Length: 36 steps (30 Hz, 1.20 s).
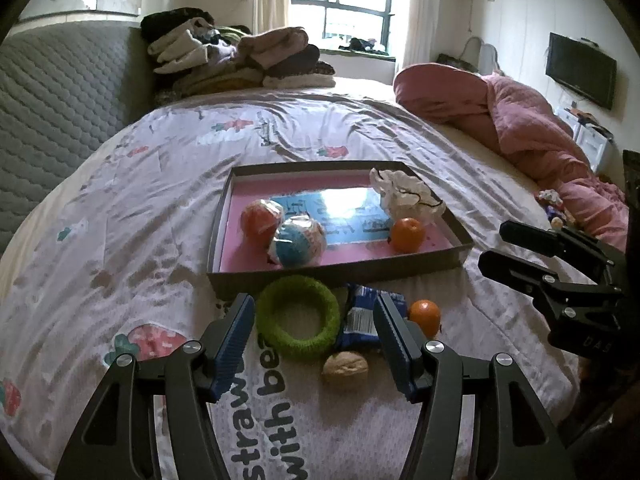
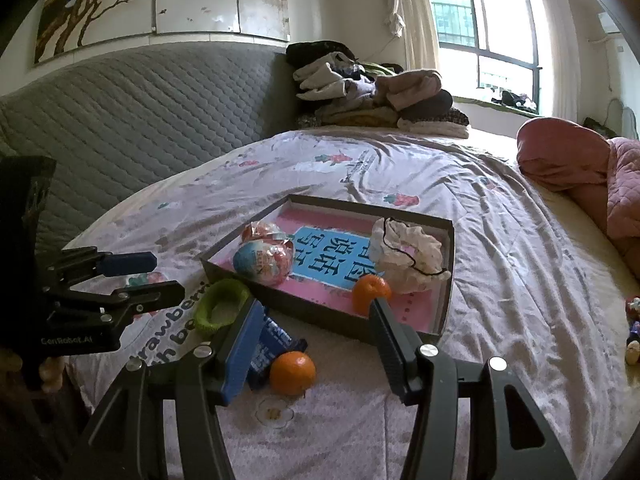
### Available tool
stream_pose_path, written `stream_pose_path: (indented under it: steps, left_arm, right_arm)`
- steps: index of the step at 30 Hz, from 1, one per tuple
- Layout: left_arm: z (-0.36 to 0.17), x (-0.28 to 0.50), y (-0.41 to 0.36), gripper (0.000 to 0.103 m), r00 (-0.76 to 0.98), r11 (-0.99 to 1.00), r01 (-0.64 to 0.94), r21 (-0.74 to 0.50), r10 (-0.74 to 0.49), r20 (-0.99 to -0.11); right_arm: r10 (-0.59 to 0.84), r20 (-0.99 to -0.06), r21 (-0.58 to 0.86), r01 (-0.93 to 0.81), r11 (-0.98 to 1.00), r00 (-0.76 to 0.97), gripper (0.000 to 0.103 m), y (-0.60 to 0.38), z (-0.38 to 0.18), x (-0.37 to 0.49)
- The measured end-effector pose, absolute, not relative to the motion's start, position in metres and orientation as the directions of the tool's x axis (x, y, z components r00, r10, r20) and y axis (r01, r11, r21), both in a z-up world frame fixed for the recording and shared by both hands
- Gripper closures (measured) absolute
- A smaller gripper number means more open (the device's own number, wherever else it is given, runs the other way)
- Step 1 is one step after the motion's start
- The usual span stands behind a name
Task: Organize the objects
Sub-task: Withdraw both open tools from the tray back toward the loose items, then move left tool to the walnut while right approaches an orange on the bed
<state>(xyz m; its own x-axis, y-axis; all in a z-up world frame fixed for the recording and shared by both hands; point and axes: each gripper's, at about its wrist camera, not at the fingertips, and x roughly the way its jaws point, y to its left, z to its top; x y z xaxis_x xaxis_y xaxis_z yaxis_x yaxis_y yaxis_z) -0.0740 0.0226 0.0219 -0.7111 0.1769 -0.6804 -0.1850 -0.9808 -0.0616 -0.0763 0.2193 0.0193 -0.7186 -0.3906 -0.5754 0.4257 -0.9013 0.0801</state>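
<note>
A shallow box point(image 1: 336, 270) with a pink floor lies on the bed; it also shows in the right wrist view point(image 2: 280, 300). In it lie two foil-wrapped eggs point(image 1: 298, 242) point(image 1: 260, 220), a tangerine point(image 1: 407, 234) and a white cloth cap point(image 1: 408, 196). In front of the box lie a green ring point(image 1: 298, 318), a blue snack packet point(image 1: 362, 320), a second tangerine point(image 1: 425, 314) and a walnut point(image 1: 345, 369). My left gripper point(image 1: 316, 344) is open, its fingers either side of the ring and packet. My right gripper point(image 2: 312, 344) is open above the loose tangerine point(image 2: 292, 373).
The bedsheet point(image 1: 160, 208) has strawberry prints. A pile of folded clothes point(image 1: 240, 60) lies at the far end by the grey headboard point(image 1: 60, 92). A pink quilt point(image 1: 520, 120) is heaped on the right. Small toys point(image 2: 634, 332) lie at the bed's right edge.
</note>
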Motion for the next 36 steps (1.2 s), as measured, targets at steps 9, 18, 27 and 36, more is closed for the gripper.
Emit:
stream_pose_path:
  steps: [9,18,27,36]
  left_arm:
    - [0.015,-0.064,0.023,0.040,-0.699,-0.981,-0.187,-0.050,0.169,-0.695]
    - [0.003,-0.054,0.026,0.040,-0.675,-0.977,-0.209,-0.036,0.171,-0.717]
    - [-0.012,-0.053,0.033,0.040,-0.640,-0.972,-0.231,-0.036,0.180,-0.747]
    - [-0.022,-0.055,0.037,0.040,-0.617,-0.970,-0.243,-0.032,0.179,-0.766]
  right_arm:
    - [-0.383,-0.594,0.062,0.434,-0.899,-0.708,0.048,0.219,0.014,-0.070]
    - [-0.373,-0.624,0.041,0.447,-0.893,-0.687,0.048,0.217,0.005,-0.065]
    - [-0.354,-0.664,0.003,0.472,-0.882,-0.658,0.048,0.210,-0.006,-0.065]
    - [-0.356,-0.693,0.003,0.491,-0.871,-0.627,0.048,0.205,-0.015,-0.066]
